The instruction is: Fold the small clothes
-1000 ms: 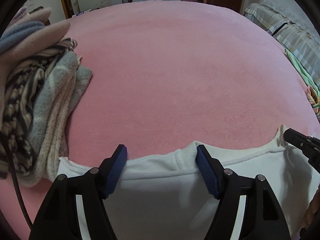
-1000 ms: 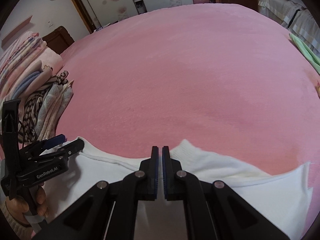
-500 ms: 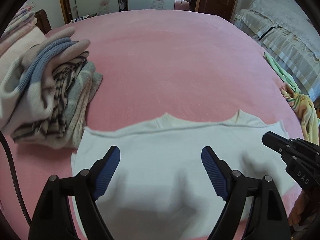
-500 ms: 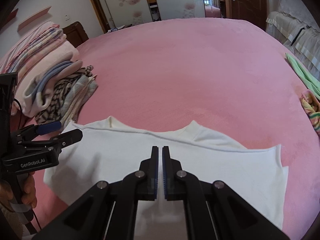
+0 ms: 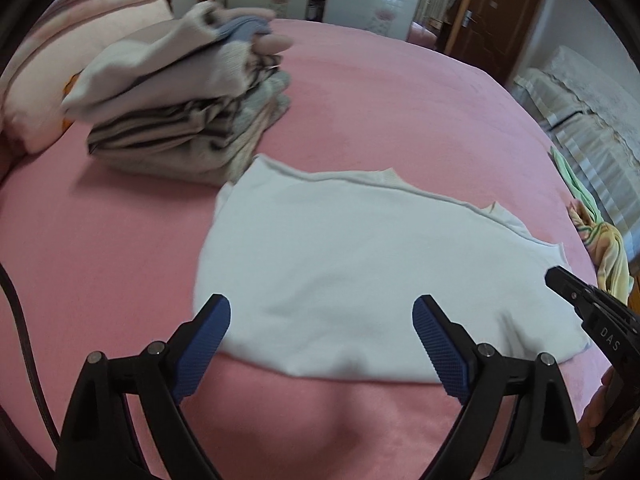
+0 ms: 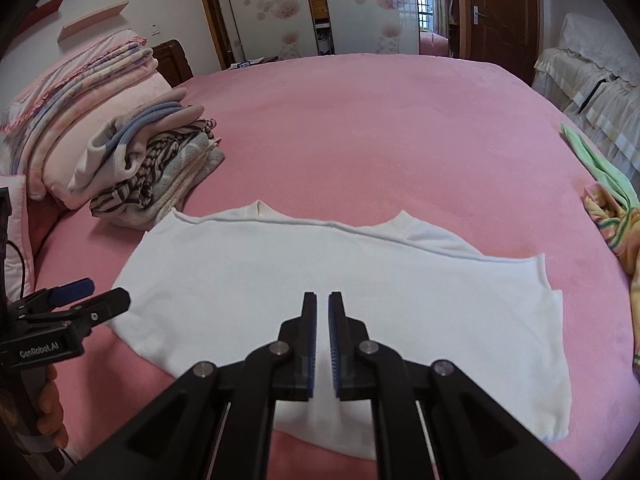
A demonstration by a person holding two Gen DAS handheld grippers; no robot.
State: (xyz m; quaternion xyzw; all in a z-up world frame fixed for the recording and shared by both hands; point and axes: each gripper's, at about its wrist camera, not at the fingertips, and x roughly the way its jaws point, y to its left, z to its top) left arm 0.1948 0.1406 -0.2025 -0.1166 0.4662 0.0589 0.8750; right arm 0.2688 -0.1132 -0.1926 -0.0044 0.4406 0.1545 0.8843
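left gripper (image 5: pixel 320 332): jaws wide apart and just been opening further; nothing between the pads, only the near hem of the shirt (image 5: pixel 360 272) below them.
right gripper (image 6: pixel 322 340): jaws nearly together with a thin slit showing, no cloth in it; seen from the left wrist it is a black tip at the shirt's right edge.
what changed: a second ago both cameras sat low at the shirt's far edge, with the collar right at the fingers; now both have pulled back and up, and the whole folded shirt shows in front of them.
what it means: my reading is that a fold has just been laid and let go; the shirt lies as a wide doubled panel, so a further fold or a move to the pile (image 6: pixel 148 172) is likely still due.
shirt place: flat on the pink bed (image 6: pixel 380 128), its left corner just beside the pile of folded clothes.
right view only: the left gripper's side with a hand under it, the stacked bedding (image 6: pixel 80 92) behind the pile, the shirt's full right edge.
left view only: the near hem's soft ripples; the pile is blurred here.
both views: unfolded coloured clothes (image 6: pixel 612 216) at the bed's right edge.
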